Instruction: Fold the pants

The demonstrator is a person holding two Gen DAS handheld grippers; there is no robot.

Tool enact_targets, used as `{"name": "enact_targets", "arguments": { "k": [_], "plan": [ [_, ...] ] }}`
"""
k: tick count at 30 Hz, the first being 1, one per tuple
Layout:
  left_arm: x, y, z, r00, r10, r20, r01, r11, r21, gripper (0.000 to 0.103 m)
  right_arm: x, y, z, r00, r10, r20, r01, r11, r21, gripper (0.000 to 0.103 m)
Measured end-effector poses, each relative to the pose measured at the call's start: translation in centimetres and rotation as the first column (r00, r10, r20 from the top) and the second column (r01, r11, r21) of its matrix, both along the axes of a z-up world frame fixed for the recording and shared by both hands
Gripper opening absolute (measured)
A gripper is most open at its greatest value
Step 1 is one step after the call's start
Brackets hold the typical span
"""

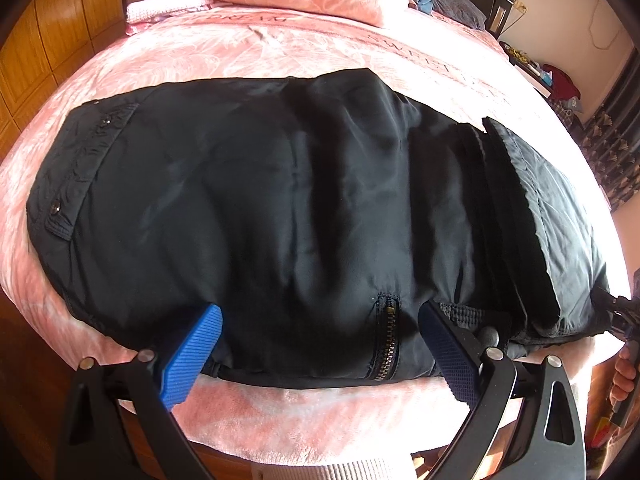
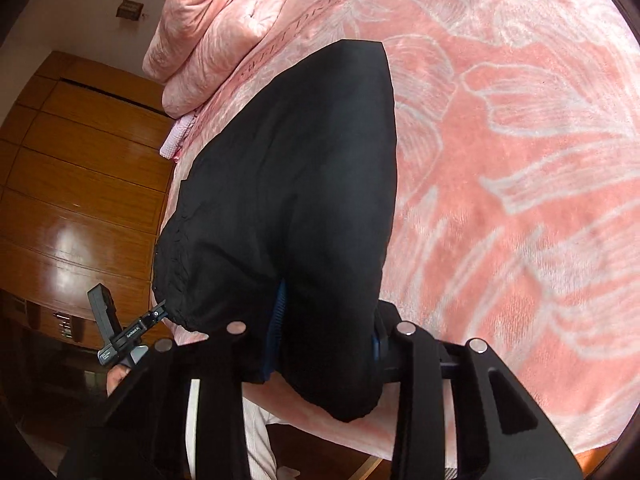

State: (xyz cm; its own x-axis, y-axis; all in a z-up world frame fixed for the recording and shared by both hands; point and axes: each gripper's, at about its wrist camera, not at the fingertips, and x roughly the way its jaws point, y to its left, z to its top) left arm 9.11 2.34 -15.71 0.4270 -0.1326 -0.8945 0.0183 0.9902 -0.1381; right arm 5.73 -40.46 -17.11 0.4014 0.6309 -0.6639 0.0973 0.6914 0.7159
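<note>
Black pants (image 1: pixel 280 200) lie folded across the near part of the pink bed, waistband with snaps at the left, a zip at the near edge. My left gripper (image 1: pixel 320 320) is open, its blue pads on either side of the zip at the pants' near edge, holding nothing. In the right wrist view my right gripper (image 2: pixel 328 320) is shut on the pants (image 2: pixel 296 200); the cloth drapes over the fingers and hides most of the blue pads. The folded right end lies doubled over on top (image 1: pixel 540 220).
A pink patterned bedspread (image 1: pixel 240 52) covers the bed. A rolled pink duvet (image 2: pixel 216 20) and pillows lie at the head. A wooden wardrobe (image 2: pixel 80 180) stands at the left. A cluttered shelf (image 1: pixel 552 80) is at the far right. The other gripper's handle (image 2: pixel 116 332) shows beside the bed.
</note>
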Motion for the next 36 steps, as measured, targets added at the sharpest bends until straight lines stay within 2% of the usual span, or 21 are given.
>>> {"name": "enact_targets", "arguments": {
  "k": [2,6,9,13,16,18,19,21,22,23,26,29,30,32,34,36],
  "plan": [
    [0.3,-0.2,-0.1,1.0,0.005,0.006,-0.005,1.0,-0.005,0.099,-0.3,-0.9,1.2,1.0,-0.016,0.012,0.015,1.0,0.014,0.014],
    [1.6,-0.9,-0.6,1.0,0.022,0.01,-0.021,1.0,-0.021,0.099,0.0,-1.8,3.8,0.998,-0.041,0.056,0.042,0.999,-0.027,0.011],
    [2.6,-1.9,-0.8,1.0,0.025,0.015,-0.024,0.997,-0.069,0.099,-0.5,-4.1,5.3,0.992,-0.087,0.086,0.093,0.993,-0.069,0.01],
    [3.4,-4.3,-0.9,0.999,-0.04,0.021,0.042,0.993,-0.112,0.099,-1.4,-7.3,5.3,0.987,-0.133,0.085,0.144,0.98,-0.135,0.01],
    [3.3,-5.7,-1.0,0.996,-0.077,0.033,0.079,0.995,-0.065,0.099,-1.9,-6.5,4.1,0.996,-0.053,0.071,0.069,0.969,-0.239,0.011],
    [2.9,-5.7,-0.9,0.995,-0.094,0.037,0.096,0.994,-0.056,0.099,-2.1,-5.4,3.6,0.999,0.002,0.052,0.016,0.941,-0.338,0.016],
    [2.8,-5.5,-0.8,0.994,-0.099,0.036,0.101,0.993,-0.065,0.099,-1.9,-4.9,3.3,0.999,0.021,0.039,-0.006,0.93,-0.367,0.022],
    [2.4,-4.6,-0.7,0.996,-0.09,0.029,0.092,0.992,-0.085,0.099,-1.5,-4.4,3.3,0.999,0.025,0.02,-0.016,0.919,-0.395,0.029],
    [2.3,-4.1,-0.5,0.996,-0.083,0.026,0.085,0.992,-0.093,0.099,-1.5,-4.1,3.5,1.0,0.026,0.015,-0.018,0.913,-0.408,0.036],
    [2.0,-3.6,-0.3,0.997,-0.074,0.025,0.076,0.992,-0.096,0.099,-1.5,-3.8,3.9,1.0,0.023,0.019,-0.012,0.903,-0.43,0.042],
    [1.3,-2.0,0.4,0.999,-0.044,0.032,0.046,0.995,-0.083,0.099,-1.9,-3.1,5.3,0.999,-0.018,0.045,0.039,0.859,-0.511,0.048],
    [0.3,-0.1,1.2,0.999,-0.007,0.048,0.011,0.997,-0.071,0.099,-2.4,-2.3,7.0,0.992,-0.059,0.113,0.113,0.816,-0.568,0.054],
    [-0.1,0.7,1.4,0.999,0.009,0.049,-0.006,0.998,-0.068,0.099,-2.7,-2.1,7.6,0.989,-0.064,0.135,0.13,0.813,-0.567,0.054],
    [-0.7,2.5,1.4,0.998,0.05,0.039,-0.048,0.997,-0.063,0.099,-2.8,-1.3,8.8,0.983,-0.045,0.179,0.135,0.838,-0.528,0.055],
    [-1.0,4.1,1.4,0.996,0.09,0.023,-0.089,0.994,-0.065,0.099,-2.0,0.8,9.3,0.982,0.008,0.19,0.085,0.876,-0.475,0.055],
    [-1.4,5.3,1.1,0.992,0.129,0.013,-0.128,0.989,-0.072,0.099,-1.1,3.8,9.2,0.98,0.081,0.182,0.01,0.89,-0.455,0.055]
  ]
}}
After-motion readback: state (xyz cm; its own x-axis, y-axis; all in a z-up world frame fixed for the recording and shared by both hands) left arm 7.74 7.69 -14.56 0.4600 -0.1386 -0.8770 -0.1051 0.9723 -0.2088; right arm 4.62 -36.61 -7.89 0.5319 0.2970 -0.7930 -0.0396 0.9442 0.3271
